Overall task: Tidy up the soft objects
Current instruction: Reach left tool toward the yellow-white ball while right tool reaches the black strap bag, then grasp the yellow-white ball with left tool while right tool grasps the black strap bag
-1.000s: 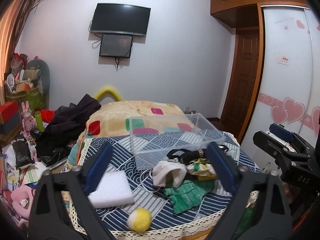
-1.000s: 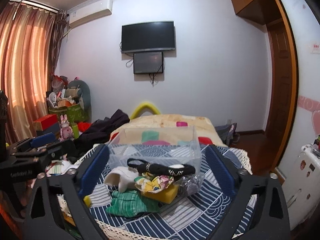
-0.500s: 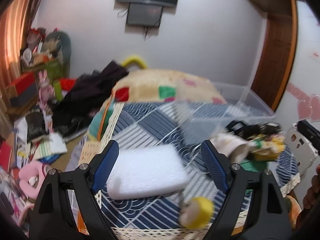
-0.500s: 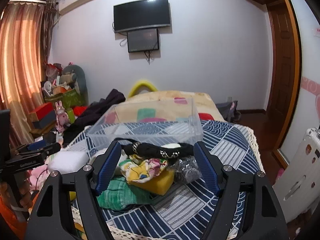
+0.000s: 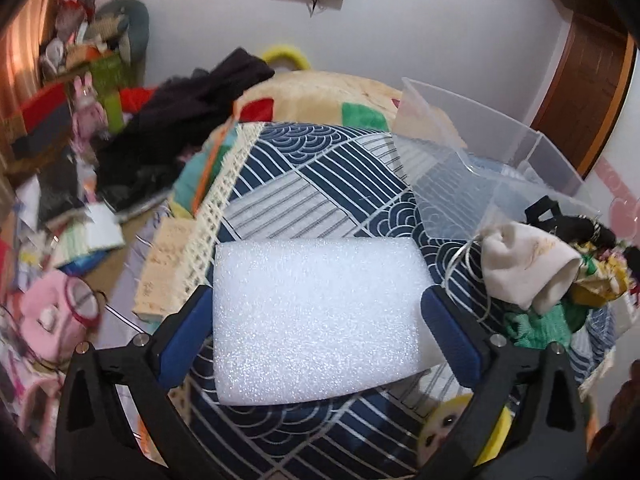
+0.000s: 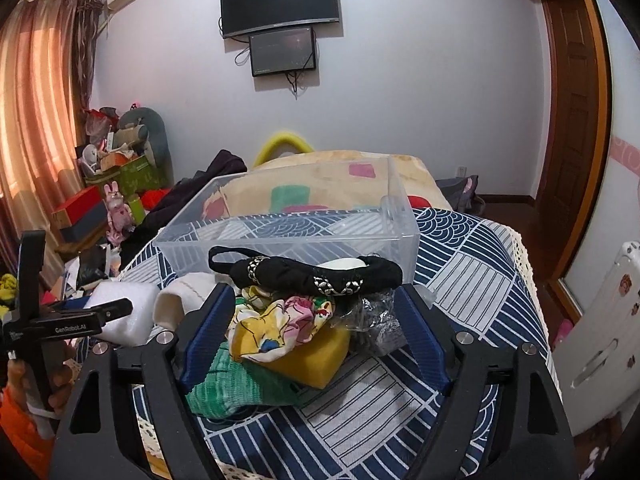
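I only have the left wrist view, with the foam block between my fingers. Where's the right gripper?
Observer: The right gripper is open, its fingers either side of the pile in front of the clear bin.
Operator: What's between them?
Observer: A floral cloth on a yellow sponge, with a black headband lying across the top.
Operator: Anything in the bin?
Observer: Nothing I can see; from the right wrist view it looks empty.
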Tool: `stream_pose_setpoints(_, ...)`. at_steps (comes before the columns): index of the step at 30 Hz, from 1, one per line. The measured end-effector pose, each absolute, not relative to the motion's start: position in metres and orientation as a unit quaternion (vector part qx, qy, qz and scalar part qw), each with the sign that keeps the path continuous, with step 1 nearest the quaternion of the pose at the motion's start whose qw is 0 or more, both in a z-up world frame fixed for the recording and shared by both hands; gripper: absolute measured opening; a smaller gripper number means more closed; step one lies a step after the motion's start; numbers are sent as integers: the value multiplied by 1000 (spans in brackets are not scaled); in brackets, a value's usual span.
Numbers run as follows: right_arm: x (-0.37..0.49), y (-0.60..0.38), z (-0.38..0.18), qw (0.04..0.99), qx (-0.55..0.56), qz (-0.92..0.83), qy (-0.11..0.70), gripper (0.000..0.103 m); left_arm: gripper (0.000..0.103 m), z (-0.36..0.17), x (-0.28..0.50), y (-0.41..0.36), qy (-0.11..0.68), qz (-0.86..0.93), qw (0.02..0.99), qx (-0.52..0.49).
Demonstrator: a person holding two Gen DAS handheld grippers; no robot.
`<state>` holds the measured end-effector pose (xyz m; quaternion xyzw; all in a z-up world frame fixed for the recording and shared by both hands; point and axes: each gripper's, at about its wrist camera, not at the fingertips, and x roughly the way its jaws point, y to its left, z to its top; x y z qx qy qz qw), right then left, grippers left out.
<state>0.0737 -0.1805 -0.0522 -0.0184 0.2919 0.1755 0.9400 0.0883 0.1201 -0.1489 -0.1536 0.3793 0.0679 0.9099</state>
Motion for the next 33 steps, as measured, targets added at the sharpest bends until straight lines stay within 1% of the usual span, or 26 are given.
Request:
stream_pose_setpoints(4,75,-179,-52,940,-19,176,292,80,103,-143,89,108,381,43,911,-148)
stream_pose_setpoints(9,74,-179,-51,941,-21,174,288,80,103,-131,90,84,382,16,917,-109)
stream_pose_setpoints(11,75,-179,-50,943,-21,173,285,81,103,-123,85,79,380,25,921,-86)
stream_pose_setpoints(16,74,-180,-50,943,-19,174,282,81,103,-111,63,72,371,26,926,-69)
stream_pose_setpoints(22,71,-177,-47,944,-30,172,279,81,103,-118,41,50,374,14,926,-59)
stream_pose_setpoints(24,74,-175,-47,945,-33,168,279,81,101,-122,37,43,373,9,926,-52)
stream_pose_setpoints(26,78,-173,-47,944,-35,163,283,81,86,-125,33,36,371,9,928,-37)
stream_pose_setpoints(27,82,-173,-47,944,-34,162,285,81,83,-127,34,34,373,8,927,-32)
stream_pose_setpoints(29,87,-173,-47,943,-31,158,290,81,69,-130,36,33,382,-2,924,-36)
stream_pose_setpoints(30,92,-174,-47,942,-28,157,295,81,65,-132,36,32,384,-7,922,-41)
stream_pose_setpoints(32,96,-173,-48,940,-24,160,301,81,46,-135,37,34,392,-17,919,-50)
stream_pose_setpoints(33,100,-173,-51,937,-23,161,309,81,40,-137,38,34,395,-20,917,-53)
